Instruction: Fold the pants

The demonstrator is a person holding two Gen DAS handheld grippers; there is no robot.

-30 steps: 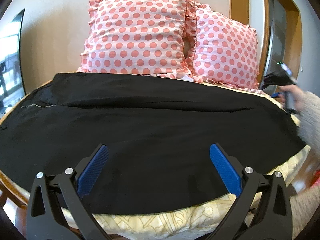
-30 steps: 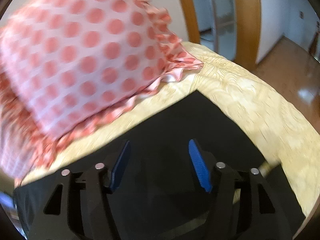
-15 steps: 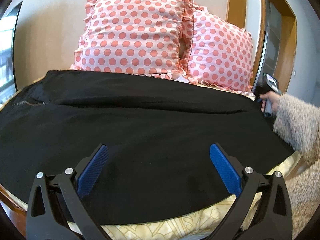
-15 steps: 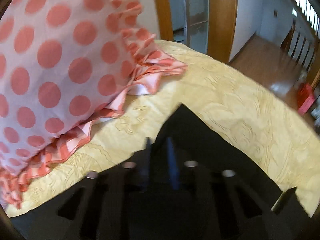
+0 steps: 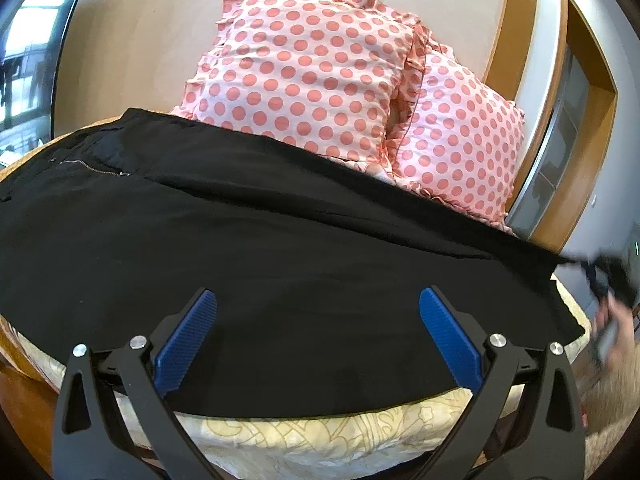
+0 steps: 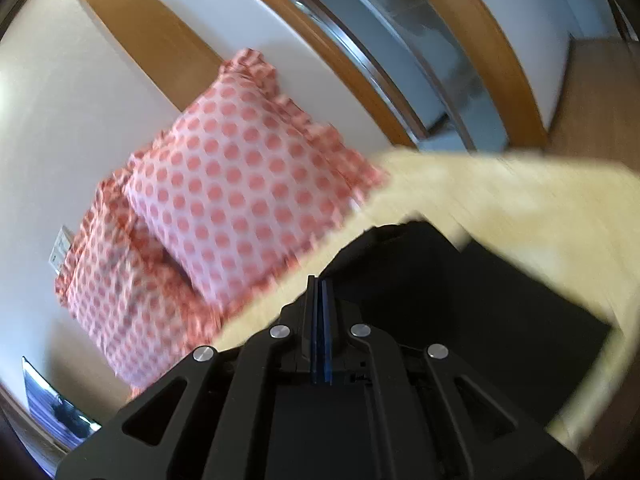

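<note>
Black pants (image 5: 260, 240) lie spread across the bed, waist with zipper at the left, leg ends at the right. My left gripper (image 5: 318, 322) is open, hovering over the near edge of the pants. My right gripper (image 6: 319, 284) is shut on the leg end of the pants (image 6: 440, 280) and lifts that corner off the bedspread. In the left wrist view the right gripper (image 5: 608, 276) shows blurred at the far right, holding the raised pants hem.
Two pink polka-dot pillows (image 5: 304, 72) stand against the wall behind the pants. A yellow patterned bedspread (image 5: 320, 436) covers the bed. A wooden door frame (image 5: 588, 92) and the floor (image 6: 592, 92) are to the right.
My right gripper closed on the leg end of the pants and lifted it, tilting upward. My left gripper stayed open and shifted slightly with the view.
</note>
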